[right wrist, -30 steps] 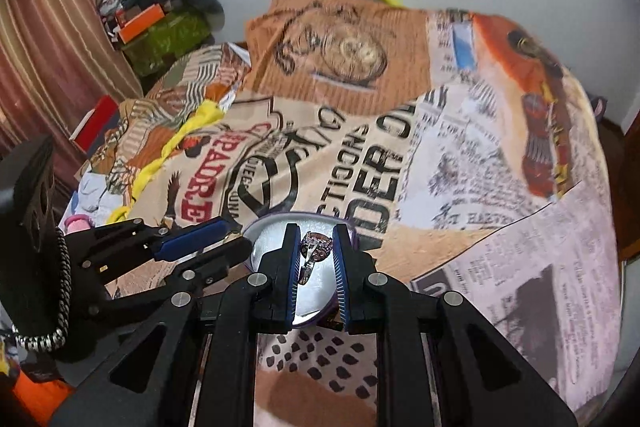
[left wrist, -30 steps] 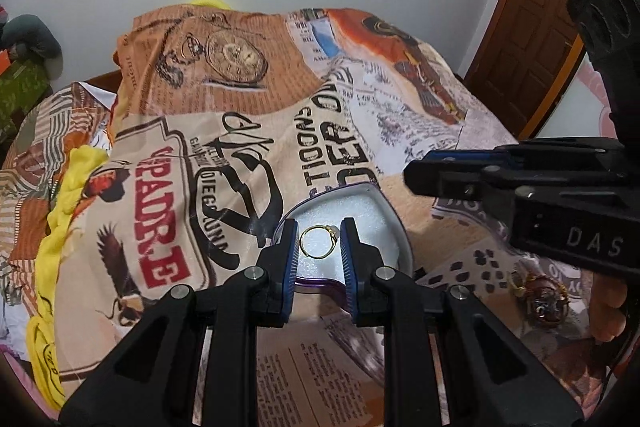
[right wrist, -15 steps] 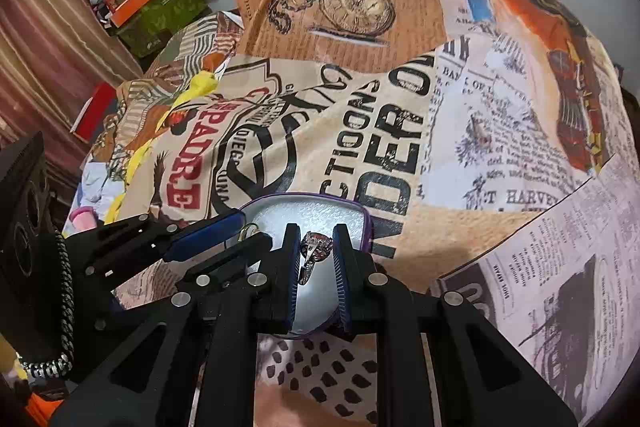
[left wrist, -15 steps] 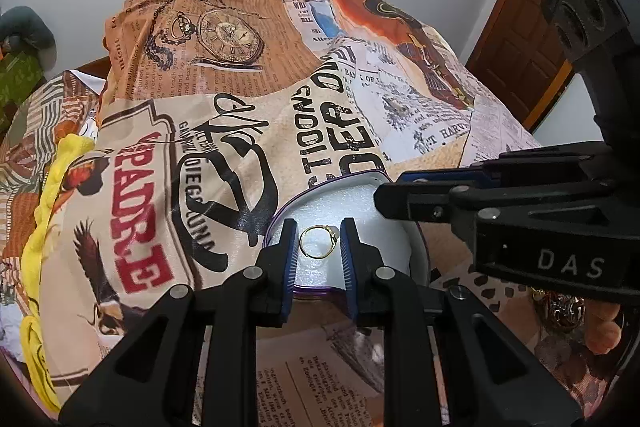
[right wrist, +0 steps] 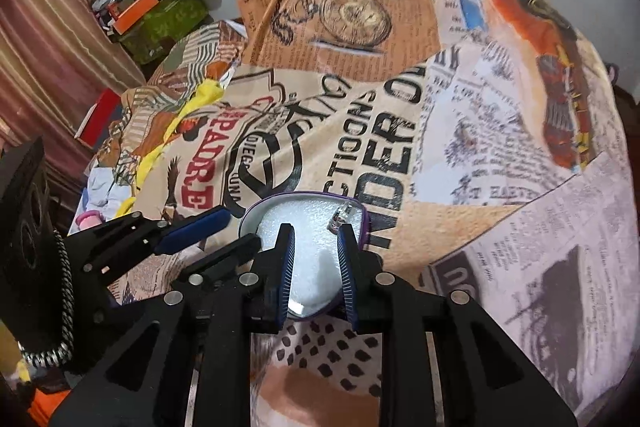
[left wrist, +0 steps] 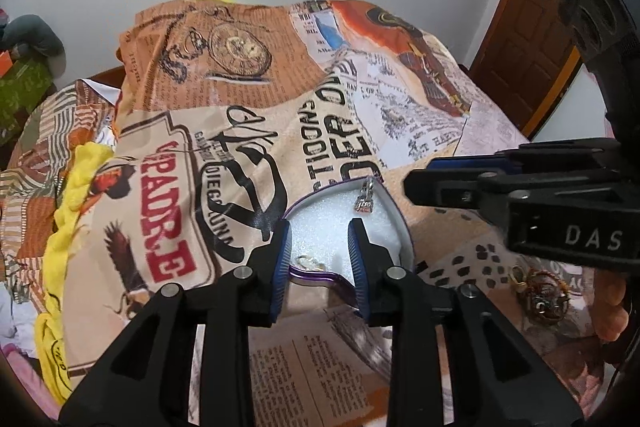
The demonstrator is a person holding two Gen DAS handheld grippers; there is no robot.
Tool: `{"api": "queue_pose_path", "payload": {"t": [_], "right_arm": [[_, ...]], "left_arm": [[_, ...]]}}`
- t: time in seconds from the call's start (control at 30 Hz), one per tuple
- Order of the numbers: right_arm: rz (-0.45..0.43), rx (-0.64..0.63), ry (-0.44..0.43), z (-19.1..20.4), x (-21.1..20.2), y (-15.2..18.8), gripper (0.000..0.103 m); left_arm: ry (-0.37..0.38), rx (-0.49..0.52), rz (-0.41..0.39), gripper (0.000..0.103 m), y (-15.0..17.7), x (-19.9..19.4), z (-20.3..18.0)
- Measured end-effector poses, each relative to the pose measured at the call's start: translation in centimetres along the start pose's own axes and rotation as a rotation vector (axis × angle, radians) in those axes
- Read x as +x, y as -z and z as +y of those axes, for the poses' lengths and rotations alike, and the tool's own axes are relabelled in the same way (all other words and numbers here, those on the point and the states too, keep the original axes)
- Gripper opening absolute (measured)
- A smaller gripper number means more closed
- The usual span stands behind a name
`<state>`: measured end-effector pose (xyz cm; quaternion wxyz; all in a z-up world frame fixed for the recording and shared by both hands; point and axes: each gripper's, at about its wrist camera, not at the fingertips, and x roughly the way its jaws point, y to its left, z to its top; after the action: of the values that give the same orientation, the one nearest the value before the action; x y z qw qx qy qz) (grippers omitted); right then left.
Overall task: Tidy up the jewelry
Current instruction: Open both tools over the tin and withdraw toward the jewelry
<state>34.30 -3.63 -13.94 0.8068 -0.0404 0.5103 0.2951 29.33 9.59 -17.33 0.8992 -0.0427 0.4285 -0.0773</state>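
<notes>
A heart-shaped purple box (left wrist: pixel 404 227) with white foam lies on the printed bedspread; it also shows in the right wrist view (right wrist: pixel 362 215). A gold ring (left wrist: pixel 310 261) lies on the foam near the front edge. A silver stone ring (left wrist: pixel 365 195) stands on the foam at the far right; it also shows in the right wrist view (right wrist: pixel 341 218). My left gripper (left wrist: pixel 320 255) is open and empty over the box, above the gold ring. My right gripper (right wrist: pixel 314 263) is open and empty over the box, just behind the silver ring.
More jewelry (left wrist: pixel 542 293) lies in a small pile on the bedspread to the right of the box. A yellow cloth (left wrist: pixel 66 227) runs along the left. A wooden door (left wrist: pixel 532 11) stands at the right. Clutter (right wrist: pixel 152 15) sits beside the bed at far left.
Both grippers have opened. The gold ring has dropped from the left gripper onto the foam. The silver ring has left the right gripper and stands on the foam.
</notes>
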Motion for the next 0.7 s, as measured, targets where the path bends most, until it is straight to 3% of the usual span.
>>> {"api": "queue_pose_path", "payload": {"t": [0.43,0.53,0.63,0.7], "right_arm": [[-0.125,-0.063,0.118,-0.1,-7.0,2.9,0.020],[-0.150,-0.071,0.155,-0.5,-8.4,4.0,0.025],[-0.175,-0.075,0.184,-1.1,-9.6,5.3,0.035],[-0.180,-0.075,0.199,-1.6,-10.3,6.1,0.035]], "left_arm": [[0.002,0.018,-0.071,0.031,0.6,-6.9,-2.5],[0.016,0.029,-0.080,0.036,1.3,-7.9,-3.7],[0.037,0.040,-0.073,0.036,2.1,-8.3,-5.1],[0.054,0.049,-0.059,0.036,2.7,-8.2,-6.2]]}}
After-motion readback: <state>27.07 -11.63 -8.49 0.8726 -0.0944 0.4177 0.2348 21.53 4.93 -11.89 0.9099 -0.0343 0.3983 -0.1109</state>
